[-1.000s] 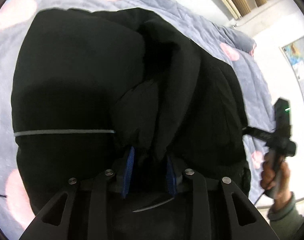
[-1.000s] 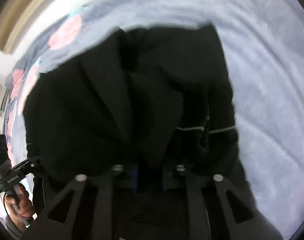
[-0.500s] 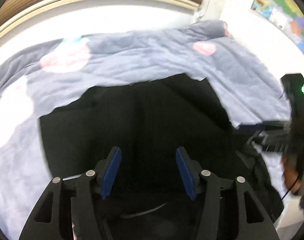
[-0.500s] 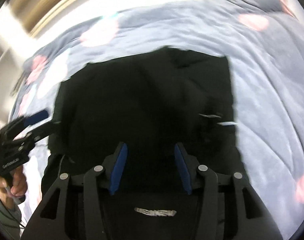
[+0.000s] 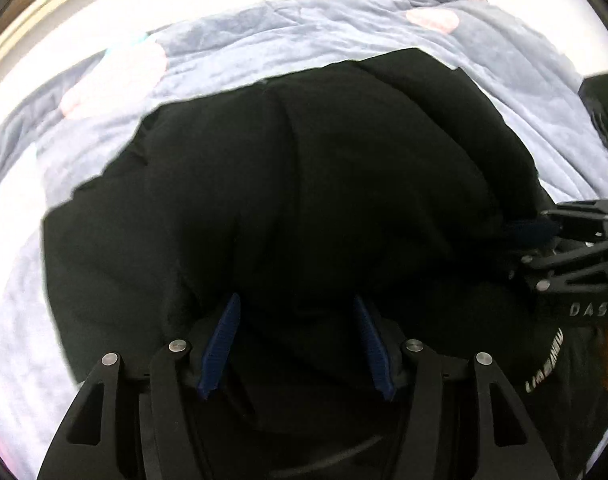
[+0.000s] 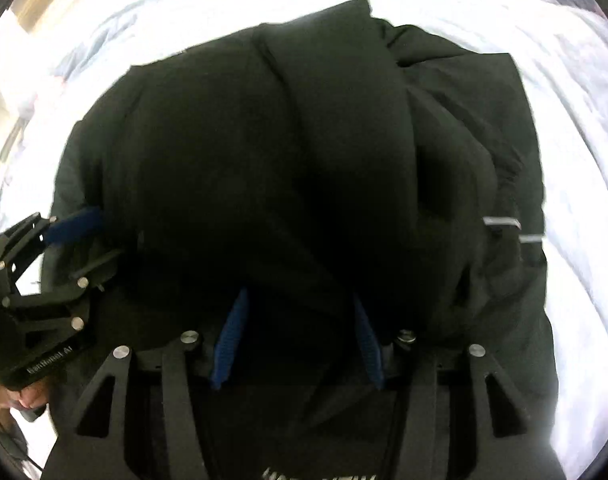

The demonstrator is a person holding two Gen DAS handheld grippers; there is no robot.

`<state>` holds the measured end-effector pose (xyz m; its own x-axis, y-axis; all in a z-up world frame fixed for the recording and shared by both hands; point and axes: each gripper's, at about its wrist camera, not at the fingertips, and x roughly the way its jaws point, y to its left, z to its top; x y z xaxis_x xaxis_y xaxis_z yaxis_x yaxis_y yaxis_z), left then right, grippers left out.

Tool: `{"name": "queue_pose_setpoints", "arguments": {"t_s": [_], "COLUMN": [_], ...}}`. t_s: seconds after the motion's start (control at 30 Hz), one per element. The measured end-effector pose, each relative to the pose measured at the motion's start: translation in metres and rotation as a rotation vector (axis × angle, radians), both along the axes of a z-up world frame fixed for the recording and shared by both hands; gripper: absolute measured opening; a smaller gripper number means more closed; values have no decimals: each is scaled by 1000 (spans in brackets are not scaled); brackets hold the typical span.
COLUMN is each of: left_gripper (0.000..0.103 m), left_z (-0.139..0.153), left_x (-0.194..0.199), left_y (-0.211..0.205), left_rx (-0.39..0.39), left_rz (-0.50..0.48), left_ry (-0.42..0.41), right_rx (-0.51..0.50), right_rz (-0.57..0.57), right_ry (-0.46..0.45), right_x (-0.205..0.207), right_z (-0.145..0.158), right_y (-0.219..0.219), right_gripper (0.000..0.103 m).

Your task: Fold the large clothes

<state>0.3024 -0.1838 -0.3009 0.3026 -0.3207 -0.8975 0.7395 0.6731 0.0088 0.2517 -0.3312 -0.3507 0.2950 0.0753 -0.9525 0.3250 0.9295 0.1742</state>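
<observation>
Stripes (image 6: 502, 222) solely in right view

Quilt (image 6: 564, 80) overexposed, nearly white; black jacket (image 5: 304, 180) underexposed, folds barely readable; fisheye edges curved, slightly soft.

"DAS" on right gripper (image 5: 520, 232), other lettering unreadable

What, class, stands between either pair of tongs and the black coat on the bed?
Nothing visible does. The left tongs and right tongs both stand open right at the near edge of the black coat, which lies bundled on the grey quilt.
</observation>
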Motion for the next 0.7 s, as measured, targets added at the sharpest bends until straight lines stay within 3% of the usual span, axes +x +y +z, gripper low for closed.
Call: {"name": "queue_pose_setpoints", "arguments": {"t_s": [0.07, 0.17, 0.3, 0.53, 0.7], "left_gripper": [61, 61, 61, 61, 61], "left_z": [28, 62, 93, 113, 114], "left_x": [-17, -44, -81, -145, -168], "left_y": [14, 45, 114, 245, 295], "left_rx": [-13, -25, -7, -51, -135], "left_rz": [-21, -33, 54, 264, 404], "left_ry": [-27, -65, -57, -14, 73], "right_rx": [73, 93, 98, 37, 48], "right_rz": [-46, -99, -156, -206, -284], "right_ry": [-39, -65, -65, -84, -89], "right_x": [-21, -57, -113, -210, -264], "right_z": [20, 42, 68, 115, 129], "right_y": [-4, -5, 1, 14, 18], "right_gripper": [53, 55, 56, 60, 60]}}
